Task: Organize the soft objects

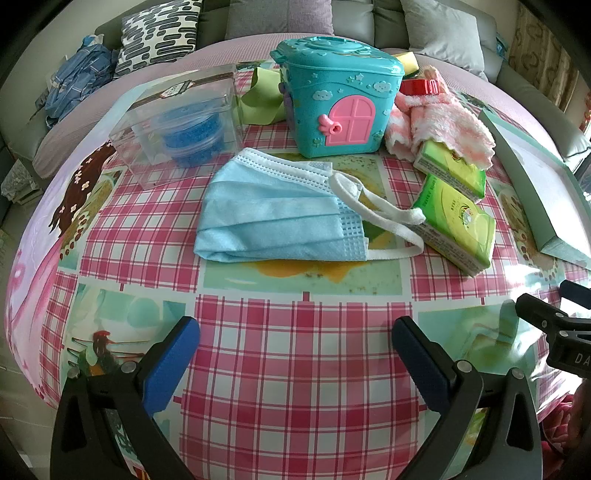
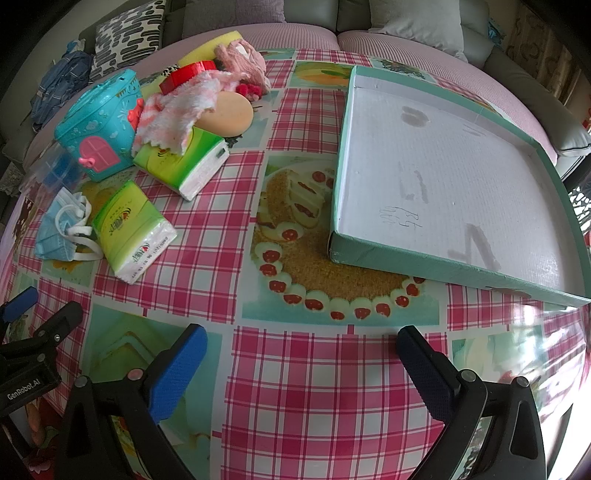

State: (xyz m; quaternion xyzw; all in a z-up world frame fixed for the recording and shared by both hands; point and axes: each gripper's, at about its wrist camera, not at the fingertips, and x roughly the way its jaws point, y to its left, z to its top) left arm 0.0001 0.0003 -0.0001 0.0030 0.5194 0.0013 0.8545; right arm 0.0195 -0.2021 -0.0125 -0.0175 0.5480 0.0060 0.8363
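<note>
A table covered by a pink plaid cloth (image 2: 295,387) with food prints was shown, its far edge cut off by the lens curve; a sofa (image 2: 310,14) lay behind. A shallow teal-walled tray (image 2: 424,266) with a white floor was seen at the right, its right corner cropped in the right wrist view and only its near wall visible in the left. A teal toy house box (image 1: 332,103) with a pink door stood at the back, beside a clear plastic case (image 1: 177,122) whose blue contents could not be made out. A blue face mask (image 1: 273,218) was laid flat in front of the house. A pink-and-white fluffy towel (image 1: 443,125) was draped over one of two green tissue packs (image 1: 458,229); the towel partly hid a tan sponge (image 2: 229,114) and a red item (image 2: 188,74) of unclear kind. The left gripper (image 1: 295,332) and right gripper (image 2: 301,339) were held above bare cloth, jaws spread wide, nothing between them
</note>
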